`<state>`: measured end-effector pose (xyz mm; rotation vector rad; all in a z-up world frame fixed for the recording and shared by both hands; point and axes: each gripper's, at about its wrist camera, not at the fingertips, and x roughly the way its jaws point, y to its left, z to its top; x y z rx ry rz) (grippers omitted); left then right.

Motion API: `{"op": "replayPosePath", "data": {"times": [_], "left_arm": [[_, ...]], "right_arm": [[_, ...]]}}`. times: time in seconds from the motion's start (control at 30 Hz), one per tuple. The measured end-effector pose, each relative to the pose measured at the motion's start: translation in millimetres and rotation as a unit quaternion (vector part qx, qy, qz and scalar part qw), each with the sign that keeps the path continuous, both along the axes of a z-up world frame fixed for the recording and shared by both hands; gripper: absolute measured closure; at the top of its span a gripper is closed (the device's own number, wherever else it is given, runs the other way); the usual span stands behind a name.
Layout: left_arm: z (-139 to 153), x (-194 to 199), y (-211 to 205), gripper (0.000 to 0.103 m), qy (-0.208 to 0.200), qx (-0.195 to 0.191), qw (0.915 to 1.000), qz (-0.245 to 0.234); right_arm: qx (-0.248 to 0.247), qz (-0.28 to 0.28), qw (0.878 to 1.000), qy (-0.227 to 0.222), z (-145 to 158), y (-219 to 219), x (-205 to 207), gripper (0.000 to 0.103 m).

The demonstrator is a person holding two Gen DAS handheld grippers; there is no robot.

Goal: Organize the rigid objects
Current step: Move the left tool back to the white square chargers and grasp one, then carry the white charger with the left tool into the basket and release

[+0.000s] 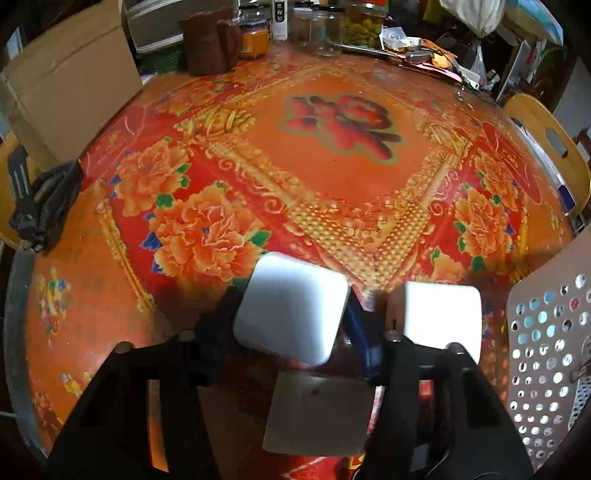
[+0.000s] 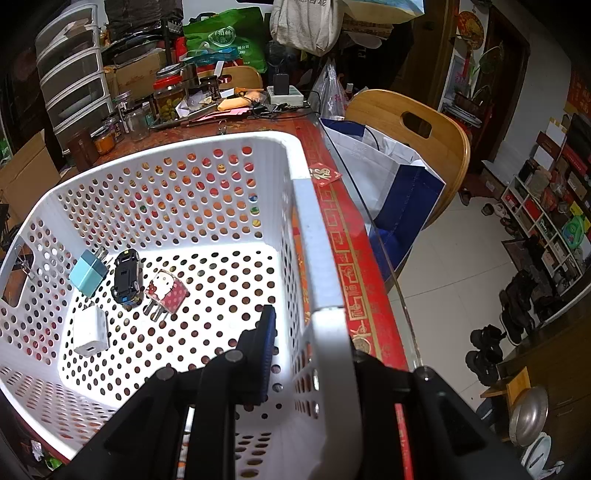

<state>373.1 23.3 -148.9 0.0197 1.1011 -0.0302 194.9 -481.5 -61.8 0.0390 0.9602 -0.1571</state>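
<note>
My left gripper (image 1: 293,325) is clamping a white block (image 1: 288,310). Its black fingers are pressing on the block's two sides, and the block is sitting tilted between them just above the table (image 1: 332,177). I cannot tell whether the block is touching the table top. A second white block (image 1: 441,317) is lying just beside the outer side of my right-hand finger, on the red and orange flowered cloth. At the right edge of the left wrist view, the perforated wall of the white basket (image 1: 546,350) is standing near it. My right gripper (image 2: 314,347) is pinching the near wall of that basket (image 2: 325,258). One finger with its blue pad is reaching inside, the other is staying outside, and the jaws are squeezed almost together on the rim. On the basket's floor, four things are lying close together near its far left corner. A light-blue charger (image 2: 88,273) is touching a black toy car (image 2: 127,277). A red dotted charger (image 2: 166,291) with a cartoon figure is just to the car's right. A white charger (image 2: 90,330) is lying nearer to me. Farther out, a cardboard box (image 1: 70,85) is leaning at the table's left edge. A brown jug (image 1: 210,44) and glass jars (image 1: 317,33) are crowding the far side. A wooden chair (image 2: 424,136) holding a blue and white bag (image 2: 406,184) is standing to the table's right.
</note>
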Motion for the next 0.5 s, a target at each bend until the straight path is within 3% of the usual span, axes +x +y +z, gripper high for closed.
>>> {"op": "replayPosePath", "data": {"times": [0.13, 0.27, 0.4, 0.5], "left_arm": [[12, -10, -2, 0.053, -0.042, 0.007, 0.9991, -0.001], [45, -31, -8, 0.053, -0.126, 0.070, 0.9894, 0.015], [85, -60, -21, 0.053, -0.214, 0.147, 0.9652, 0.031], [109, -74, -30, 0.053, -0.254, 0.182, 0.9492, 0.039]], "right_arm": [[0.001, 0.001, 1.000, -0.001, 0, 0, 0, 0.082], [0.000, 0.004, 1.000, -0.001, 0, 0, 1, 0.082], [0.000, 0.004, 1.000, -0.002, 1, 1, 1, 0.082], [0.000, 0.004, 1.000, -0.003, 1, 1, 2, 0.082]]}}
